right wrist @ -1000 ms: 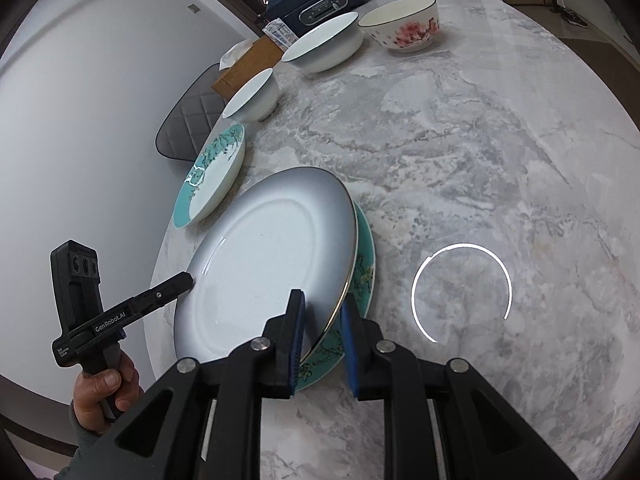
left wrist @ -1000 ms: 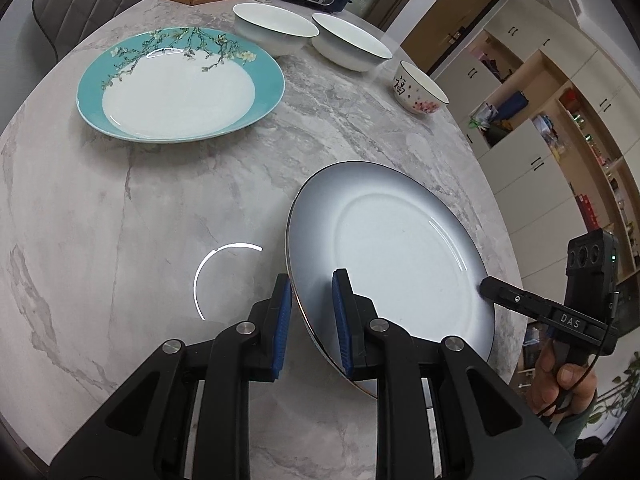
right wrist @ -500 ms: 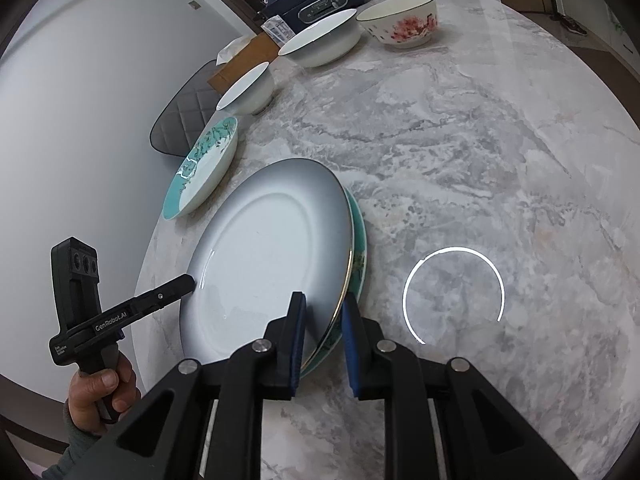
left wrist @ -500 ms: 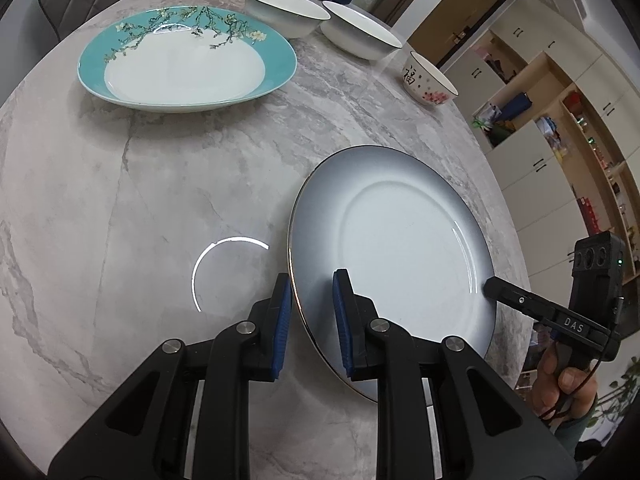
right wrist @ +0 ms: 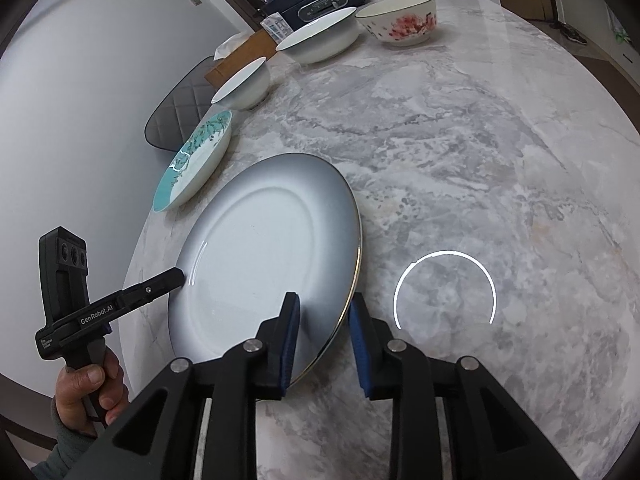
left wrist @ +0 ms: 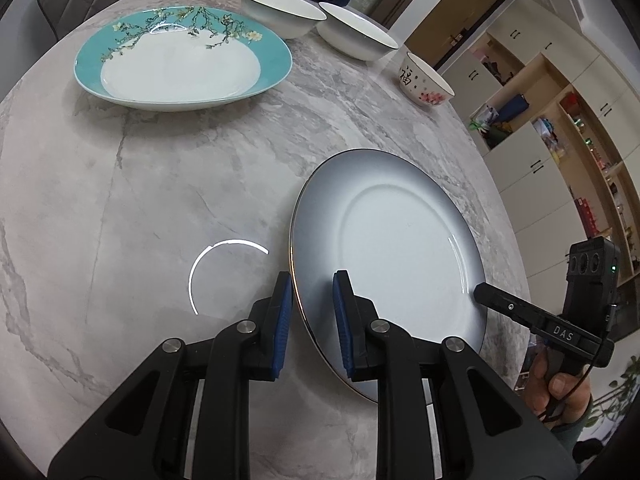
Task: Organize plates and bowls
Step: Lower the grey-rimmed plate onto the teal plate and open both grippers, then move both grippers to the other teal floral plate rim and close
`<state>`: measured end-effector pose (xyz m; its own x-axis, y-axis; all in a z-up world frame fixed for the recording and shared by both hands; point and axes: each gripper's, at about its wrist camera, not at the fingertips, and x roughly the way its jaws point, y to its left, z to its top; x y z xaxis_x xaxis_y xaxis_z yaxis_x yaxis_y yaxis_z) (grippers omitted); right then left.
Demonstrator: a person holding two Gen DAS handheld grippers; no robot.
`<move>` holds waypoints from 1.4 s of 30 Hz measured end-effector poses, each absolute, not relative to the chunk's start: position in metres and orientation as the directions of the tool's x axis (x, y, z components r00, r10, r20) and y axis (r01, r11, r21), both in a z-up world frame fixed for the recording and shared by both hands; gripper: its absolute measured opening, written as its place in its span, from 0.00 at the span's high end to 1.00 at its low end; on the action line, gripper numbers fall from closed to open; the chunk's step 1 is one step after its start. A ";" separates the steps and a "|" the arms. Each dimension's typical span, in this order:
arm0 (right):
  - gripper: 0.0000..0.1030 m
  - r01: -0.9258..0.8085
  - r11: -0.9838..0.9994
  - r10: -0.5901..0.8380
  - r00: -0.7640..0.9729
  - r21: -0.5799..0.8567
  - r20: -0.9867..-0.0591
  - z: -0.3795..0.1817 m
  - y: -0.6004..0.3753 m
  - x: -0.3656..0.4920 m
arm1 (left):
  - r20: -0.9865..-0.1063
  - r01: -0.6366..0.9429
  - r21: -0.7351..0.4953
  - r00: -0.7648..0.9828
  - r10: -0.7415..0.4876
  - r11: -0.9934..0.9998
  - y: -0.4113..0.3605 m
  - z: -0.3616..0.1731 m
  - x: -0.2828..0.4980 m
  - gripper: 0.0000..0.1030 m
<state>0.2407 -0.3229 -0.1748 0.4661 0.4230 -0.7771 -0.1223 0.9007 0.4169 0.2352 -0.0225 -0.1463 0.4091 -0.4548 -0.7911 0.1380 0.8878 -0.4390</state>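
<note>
A grey plate (right wrist: 264, 264) lies near the counter's (right wrist: 460, 128) near-left edge, the left gripper (left wrist: 312, 304) pinching its rim while the right gripper's (right wrist: 324, 320) jaws open around the opposite rim; a lopsided release could nudge it overboard, though open marble lies to the right.

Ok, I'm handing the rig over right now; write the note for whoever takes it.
Left tongs: shut on the rim of the round grey-to-white ceramic plate with a gold edge.
Right tongs: opening, with the opposite rim between them and the pads seemingly clear of it.
Things: that plate is at the grey marble table's near edge. The teal-rimmed floral plate, two white bowls and the small pink-flowered bowl stand apart farther back.
Done: grey plate down; unclear whether it is fully resting.
Left: release it, group plates, stack bowls.
</note>
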 end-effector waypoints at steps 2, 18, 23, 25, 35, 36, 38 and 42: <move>0.72 -0.124 0.902 0.421 0.466 0.413 -0.778 -0.175 -0.322 0.241 | -0.787 0.134 -0.447 0.412 -0.460 0.885 -0.021 -0.147 0.235 0.82; 0.00 -0.205 0.806 0.483 0.770 0.555 -0.417 -0.098 -0.366 0.211 | -0.469 0.004 -0.711 0.742 -0.479 0.703 0.098 -0.106 0.198 0.16; 0.00 -0.213 0.822 0.460 0.795 0.529 -0.394 -0.079 -0.344 0.236 | -0.466 -0.039 -0.712 0.773 -0.430 0.701 0.135 -0.089 0.212 0.00; 0.00 -0.249 0.832 0.472 0.788 0.495 -0.396 -0.070 -0.328 0.248 | -0.522 -0.059 -0.704 0.719 -0.459 0.707 0.147 -0.089 0.229 0.00; 0.00 -0.298 0.880 0.470 0.665 0.371 -0.580 -0.057 -0.231 0.350 | -0.675 -0.188 -0.454 0.711 -0.198 0.871 0.177 -0.070 0.288 0.00; 0.00 -0.279 0.887 0.457 0.650 0.369 -0.608 -0.060 -0.222 0.359 | -0.673 -0.187 -0.446 0.715 -0.191 0.875 0.180 -0.072 0.295 0.00; 0.00 -0.254 0.892 0.448 0.605 0.373 -0.658 -0.068 -0.206 0.380 | -0.692 -0.191 -0.385 0.707 -0.145 0.903 0.183 -0.072 0.311 0.00; 0.00 -0.222 0.921 0.389 0.528 0.319 -0.755 -0.088 -0.175 0.427 | -0.755 -0.192 -0.296 0.648 -0.106 0.936 0.185 -0.082 0.354 0.00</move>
